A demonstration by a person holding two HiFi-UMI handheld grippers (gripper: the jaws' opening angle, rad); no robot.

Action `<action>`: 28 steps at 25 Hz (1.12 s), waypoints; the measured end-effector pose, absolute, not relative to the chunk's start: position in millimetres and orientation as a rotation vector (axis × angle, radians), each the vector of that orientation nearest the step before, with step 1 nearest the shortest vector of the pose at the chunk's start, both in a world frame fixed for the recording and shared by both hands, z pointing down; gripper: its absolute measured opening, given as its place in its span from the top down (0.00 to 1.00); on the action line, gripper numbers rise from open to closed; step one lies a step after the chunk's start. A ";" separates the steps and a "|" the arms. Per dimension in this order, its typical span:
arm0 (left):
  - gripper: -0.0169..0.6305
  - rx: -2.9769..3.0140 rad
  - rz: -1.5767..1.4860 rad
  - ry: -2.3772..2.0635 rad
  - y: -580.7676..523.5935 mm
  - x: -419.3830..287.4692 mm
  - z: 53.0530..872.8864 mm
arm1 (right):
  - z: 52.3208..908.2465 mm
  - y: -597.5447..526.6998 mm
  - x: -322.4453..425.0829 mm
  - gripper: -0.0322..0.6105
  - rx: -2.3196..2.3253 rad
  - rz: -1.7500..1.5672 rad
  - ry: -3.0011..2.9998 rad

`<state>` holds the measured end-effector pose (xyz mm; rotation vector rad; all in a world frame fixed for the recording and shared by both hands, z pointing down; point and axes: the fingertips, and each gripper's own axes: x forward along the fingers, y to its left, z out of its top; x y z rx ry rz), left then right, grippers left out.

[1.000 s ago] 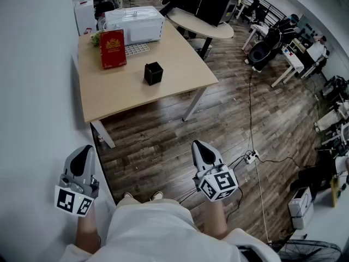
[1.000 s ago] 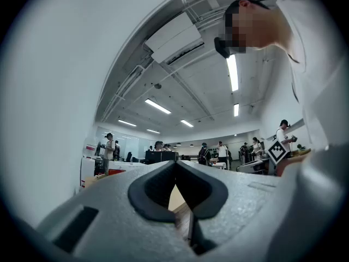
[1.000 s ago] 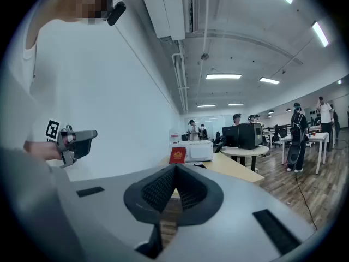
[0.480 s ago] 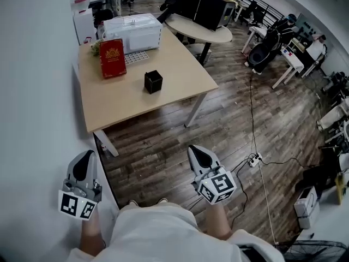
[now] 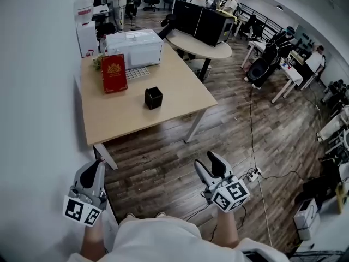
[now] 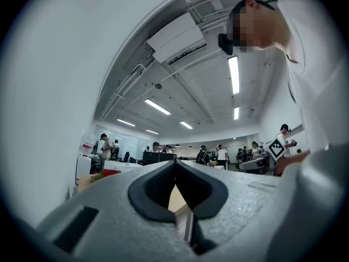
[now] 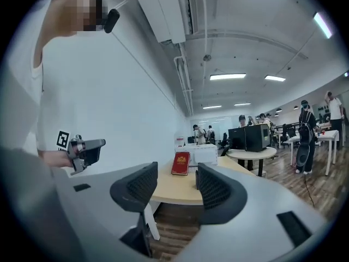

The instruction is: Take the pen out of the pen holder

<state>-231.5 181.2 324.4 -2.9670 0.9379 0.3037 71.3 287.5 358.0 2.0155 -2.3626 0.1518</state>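
Pen holder (image 5: 154, 98) stands on the table, both grippers near the person

The wooden table (image 5: 180, 94) stands far from the person, against the left wall. At its far end lies a white box (image 5: 134, 48), and just near of it a red book (image 5: 114, 73) stands upright. In the head view the table sits a little lower and nearer than a second ago.

The left gripper (image 5: 96, 166) is held low at the left, beside the wall, with its jaws pressed together and nothing between them, as before. The right gripper (image 5: 206, 161) is over the wooden floor at the right. Its jaws were together a second ago; they have just been opening and now stand spread, with nothing between them.

The black pen holder is alone in the middle of the table, right of the book and apart from it, well apart from both grippers. If a pen is inside, it is too small to tell.
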 end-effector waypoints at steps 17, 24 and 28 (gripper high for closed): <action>0.95 -2.993 0.185 0.975 195.0 -197.6 346.6 | 381.1 288.4 72.1 0.31 1.898 0.213 -2.517; 0.95 -3.053 0.161 0.967 176.2 -177.5 365.1 | 391.0 268.9 71.0 0.32 1.834 0.236 -2.508; 0.95 -3.090 0.191 0.894 148.8 -148.4 371.1 | 393.7 248.2 86.2 0.32 1.880 0.299 -2.490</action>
